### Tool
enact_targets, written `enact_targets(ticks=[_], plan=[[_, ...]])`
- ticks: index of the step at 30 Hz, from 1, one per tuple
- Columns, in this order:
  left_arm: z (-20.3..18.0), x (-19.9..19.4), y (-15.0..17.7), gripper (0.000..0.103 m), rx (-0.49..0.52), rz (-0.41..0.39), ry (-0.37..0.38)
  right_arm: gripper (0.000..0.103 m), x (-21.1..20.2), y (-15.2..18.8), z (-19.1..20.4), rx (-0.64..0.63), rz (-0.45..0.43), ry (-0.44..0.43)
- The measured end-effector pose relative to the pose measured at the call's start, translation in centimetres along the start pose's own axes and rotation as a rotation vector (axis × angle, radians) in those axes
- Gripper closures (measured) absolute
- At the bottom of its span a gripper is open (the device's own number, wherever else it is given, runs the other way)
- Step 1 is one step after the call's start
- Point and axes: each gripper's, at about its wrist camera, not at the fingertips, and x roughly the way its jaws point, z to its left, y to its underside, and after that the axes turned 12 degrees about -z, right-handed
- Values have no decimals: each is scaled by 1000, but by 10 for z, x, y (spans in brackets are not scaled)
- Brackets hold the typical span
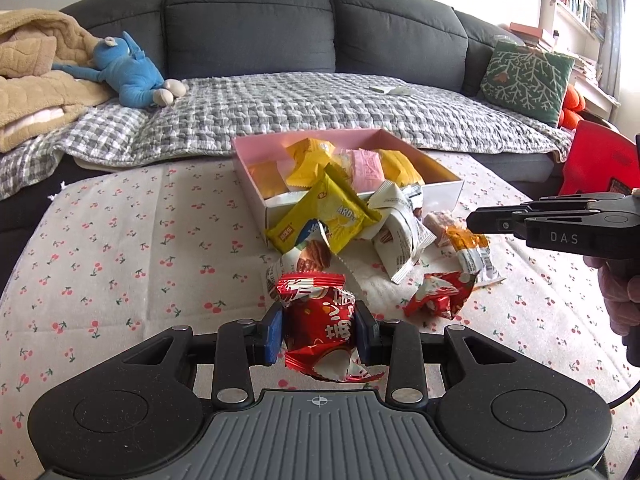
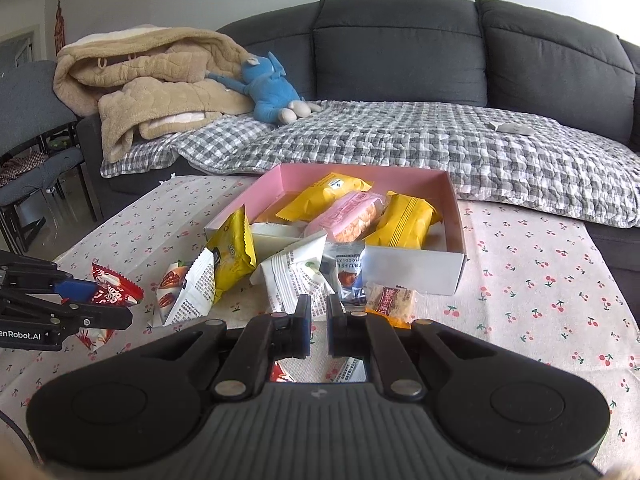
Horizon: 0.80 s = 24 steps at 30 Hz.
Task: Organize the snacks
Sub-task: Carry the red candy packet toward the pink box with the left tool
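Observation:
My left gripper (image 1: 319, 322) is shut on a crumpled red snack packet (image 1: 320, 320), held just above the cherry-print tablecloth (image 1: 120, 260). In the right wrist view the same packet (image 2: 116, 290) shows in the left gripper (image 2: 96, 296) at the far left. My right gripper (image 2: 319, 326) is shut with nothing between its fingers; in the left wrist view the right gripper (image 1: 476, 220) hangs at the right, near the loose snacks. A pink-lined box (image 1: 440, 196) (image 2: 412, 268) holds yellow and pink packets. Yellow (image 1: 328, 212), white (image 1: 400, 240) and red (image 1: 440, 294) packets lie before it.
A grey sofa (image 2: 400, 60) with a gingham throw (image 2: 400, 148) runs behind the table. On it lie a blue plush toy (image 1: 132, 72), a beige blanket (image 2: 152, 80) and a green cushion (image 1: 524, 76). A chair (image 2: 28, 120) stands at the left table end.

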Motion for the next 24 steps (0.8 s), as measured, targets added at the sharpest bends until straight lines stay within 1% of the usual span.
enact_targets(ticks=[5,11,15,19,20,22,23,24], plan=[[-5,5,-15,70,-17,-34,10,96,6,-9,-5,13,-18,12],[-6,17,-34,70,-38,-75,-10,96,13,-22,-16,66,-52,27],[-7,27,-46,70,-55,-87,-24,96,20,-28,-24,85,-58,37],[-7,34,-53,70,-72,-96,-23,96,21,-34,-34,136,-62,45],[-8,36,-54,70,-71,-97,-23,96,20,-36,-35,143,-59,38],[-9,38,-54,70,-74,-96,-20,96,17,-36,-37,153,-34,-20],[-9,39,-54,70,-78,-92,-16,92,16,-35,-37,157,-10,-57],[-9,38,-53,70,-78,-87,-12,85,15,-32,-36,155,14,-89]])
